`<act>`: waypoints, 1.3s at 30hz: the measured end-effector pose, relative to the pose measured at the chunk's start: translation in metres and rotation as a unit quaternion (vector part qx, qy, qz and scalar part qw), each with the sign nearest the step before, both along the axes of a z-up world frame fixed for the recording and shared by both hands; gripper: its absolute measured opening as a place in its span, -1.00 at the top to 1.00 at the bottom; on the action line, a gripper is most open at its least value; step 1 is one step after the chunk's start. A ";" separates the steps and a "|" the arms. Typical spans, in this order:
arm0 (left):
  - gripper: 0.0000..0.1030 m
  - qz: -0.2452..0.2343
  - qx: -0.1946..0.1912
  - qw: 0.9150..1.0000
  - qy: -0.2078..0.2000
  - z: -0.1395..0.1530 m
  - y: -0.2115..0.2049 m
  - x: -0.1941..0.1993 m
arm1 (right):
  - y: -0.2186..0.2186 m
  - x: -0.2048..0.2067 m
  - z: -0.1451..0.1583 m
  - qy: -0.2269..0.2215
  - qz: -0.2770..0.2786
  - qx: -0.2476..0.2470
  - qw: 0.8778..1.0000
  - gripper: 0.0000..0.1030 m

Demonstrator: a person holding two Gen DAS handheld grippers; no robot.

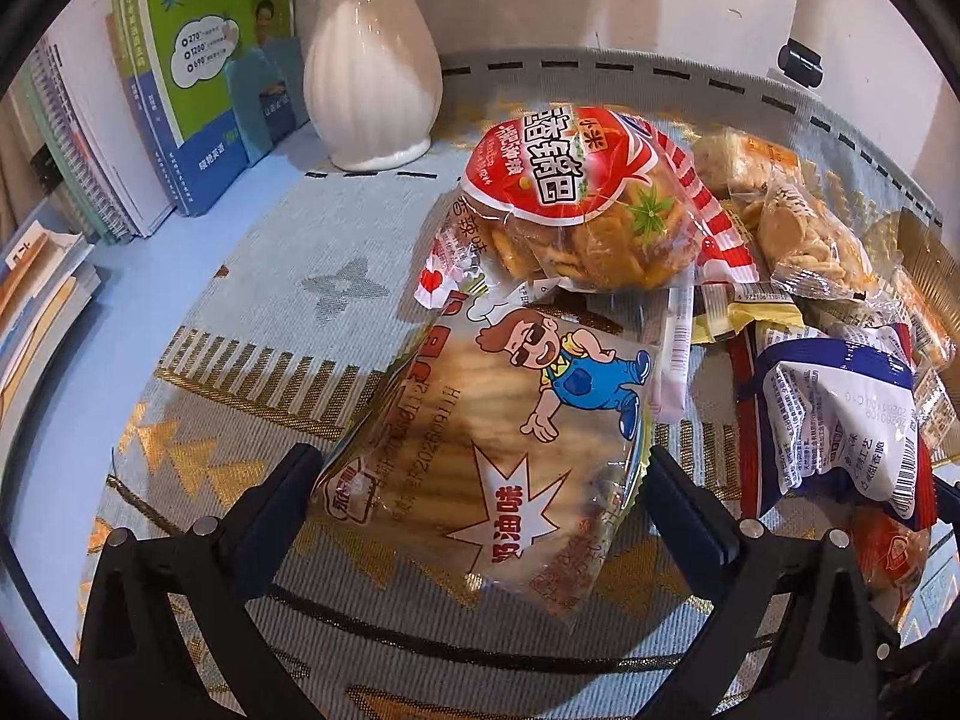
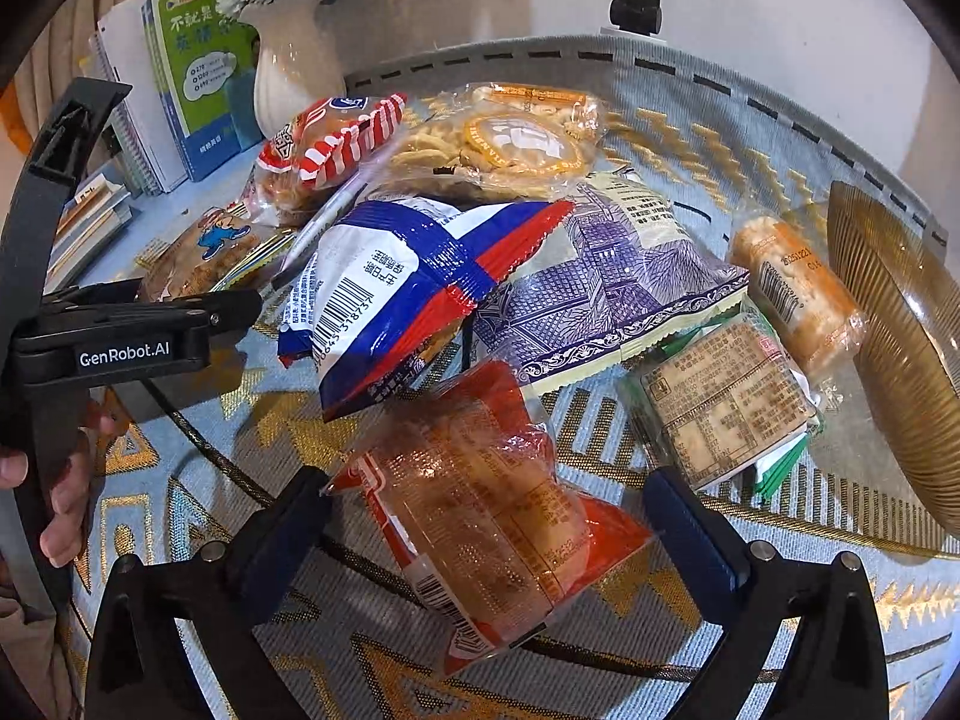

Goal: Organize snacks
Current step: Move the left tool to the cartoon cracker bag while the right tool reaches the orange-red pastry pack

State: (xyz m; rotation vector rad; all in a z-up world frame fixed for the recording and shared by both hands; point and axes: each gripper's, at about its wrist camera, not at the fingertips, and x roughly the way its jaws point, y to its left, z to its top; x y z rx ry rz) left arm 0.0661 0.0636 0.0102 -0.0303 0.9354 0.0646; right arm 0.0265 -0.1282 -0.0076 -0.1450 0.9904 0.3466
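A pile of snack packets lies on a patterned blue and gold cloth [image 1: 252, 312]. My left gripper [image 1: 480, 480] is open, its jaws on either side of a clear cracker packet with a cartoon boy [image 1: 498, 438]. Behind it lies a red and white cracker bag [image 1: 588, 204]. My right gripper [image 2: 489, 510] is open around an orange-red clear packet of cakes [image 2: 492, 516]. A blue, white and red packet [image 2: 408, 288] and a purple packet [image 2: 618, 294] lie beyond it. The left gripper also shows in the right wrist view [image 2: 198, 318].
A white vase [image 1: 372, 72] and upright books [image 1: 180, 84] stand at the back left. A gold ribbed dish [image 2: 900, 324] sits at the right. A green-edged packet [image 2: 726, 396] and an orange rice-cake packet [image 2: 792, 294] lie beside it.
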 end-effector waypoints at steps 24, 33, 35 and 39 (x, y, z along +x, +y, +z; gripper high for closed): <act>-1.00 0.001 0.000 1.000 0.001 0.001 0.000 -0.001 | 0.000 0.000 0.001 0.000 0.001 0.000 1.000 -1.00; -1.00 0.001 0.000 1.000 0.001 0.000 0.000 0.000 | 0.000 0.000 0.000 0.000 0.001 0.000 1.000 -1.00; -1.00 0.001 0.000 1.000 0.002 0.001 0.000 0.000 | 0.000 0.000 0.000 0.000 0.001 0.000 1.000 -1.00; -1.00 0.001 0.000 1.000 0.002 0.000 0.000 0.000 | 0.001 0.000 0.001 0.001 -0.006 -0.002 1.000 -1.00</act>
